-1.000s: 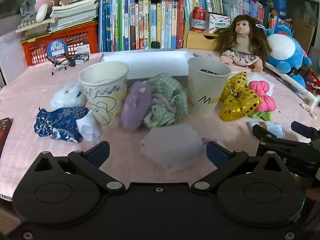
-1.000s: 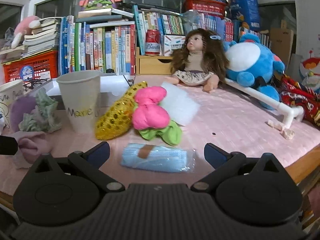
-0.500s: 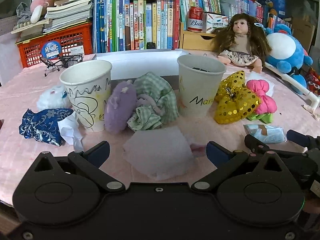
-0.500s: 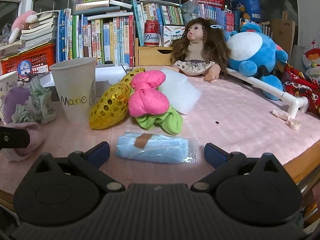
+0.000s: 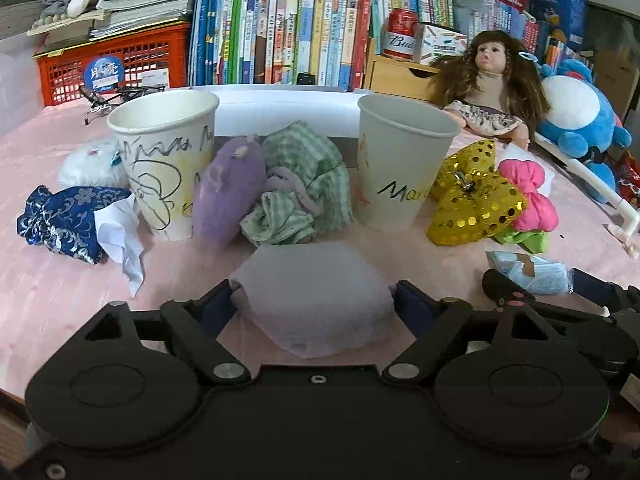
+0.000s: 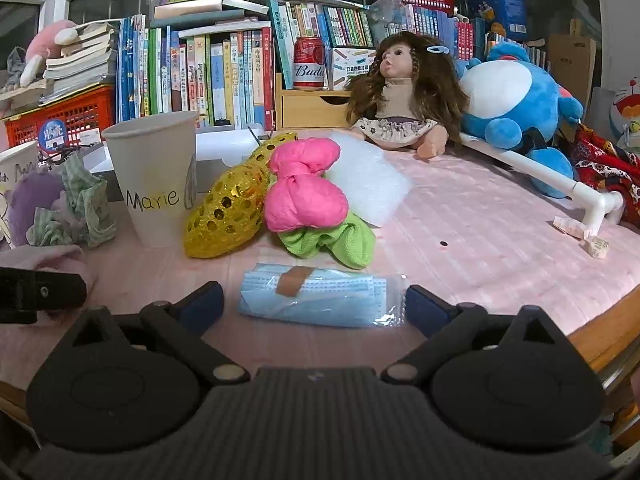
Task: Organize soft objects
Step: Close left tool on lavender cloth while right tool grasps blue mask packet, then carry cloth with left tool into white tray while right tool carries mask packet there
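Observation:
A pale lilac folded cloth (image 5: 316, 296) lies on the pink table between the fingers of my left gripper (image 5: 314, 304), which touch both its sides. A blue face-mask pack (image 6: 320, 300) lies between the open fingers of my right gripper (image 6: 314, 304), a small gap showing on each side. Behind stand two paper cups, the scribbled cup (image 5: 164, 160) on the left and the "Marie" cup (image 5: 400, 160) (image 6: 156, 184) on the right. Between the cups lie a purple plush (image 5: 228, 196) and a green checked cloth (image 5: 304, 188).
A gold sequin bow (image 6: 228, 212), pink bow (image 6: 304, 192), green cloth (image 6: 332, 240) and white foam sheet (image 6: 368, 184) lie by the Marie cup. A blue pouch (image 5: 64, 220) and tissue sit left. A doll (image 6: 400, 92), blue plush (image 6: 516, 100), books and a white tray (image 5: 280, 108) are behind.
Both grippers moved forward and down. The lilac cloth now sits between the left fingers, which have narrowed onto it. The mask pack now sits between the right fingers.

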A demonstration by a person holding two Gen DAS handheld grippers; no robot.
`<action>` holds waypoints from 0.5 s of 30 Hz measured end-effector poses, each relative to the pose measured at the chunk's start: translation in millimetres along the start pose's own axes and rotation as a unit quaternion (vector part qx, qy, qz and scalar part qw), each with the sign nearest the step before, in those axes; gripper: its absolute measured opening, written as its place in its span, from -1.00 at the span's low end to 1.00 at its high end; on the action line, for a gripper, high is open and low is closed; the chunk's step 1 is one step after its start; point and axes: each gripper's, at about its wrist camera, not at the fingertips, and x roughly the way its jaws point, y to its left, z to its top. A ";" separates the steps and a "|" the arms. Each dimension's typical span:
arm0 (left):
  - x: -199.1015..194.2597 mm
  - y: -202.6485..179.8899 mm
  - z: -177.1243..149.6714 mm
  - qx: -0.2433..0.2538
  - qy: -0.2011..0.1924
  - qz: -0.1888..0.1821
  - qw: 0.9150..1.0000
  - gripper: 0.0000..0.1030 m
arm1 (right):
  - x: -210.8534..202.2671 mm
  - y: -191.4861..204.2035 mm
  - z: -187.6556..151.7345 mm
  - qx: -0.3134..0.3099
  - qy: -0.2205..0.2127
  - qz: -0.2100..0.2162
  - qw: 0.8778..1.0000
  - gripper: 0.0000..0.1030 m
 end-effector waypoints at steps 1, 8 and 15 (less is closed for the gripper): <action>-0.1 0.5 -0.1 0.000 -0.001 0.000 1.000 0.50 | -0.2 0.6 0.2 -0.001 0.000 0.001 1.000 0.84; -7.6 -2.4 -0.9 0.017 -0.013 -0.005 1.000 -0.10 | -4.5 7.8 2.4 -0.009 -0.002 0.009 1.000 0.58; -19.7 0.4 5.7 0.008 -0.011 -0.028 1.000 -0.25 | -17.6 13.8 8.9 -0.021 -0.012 0.025 0.999 0.57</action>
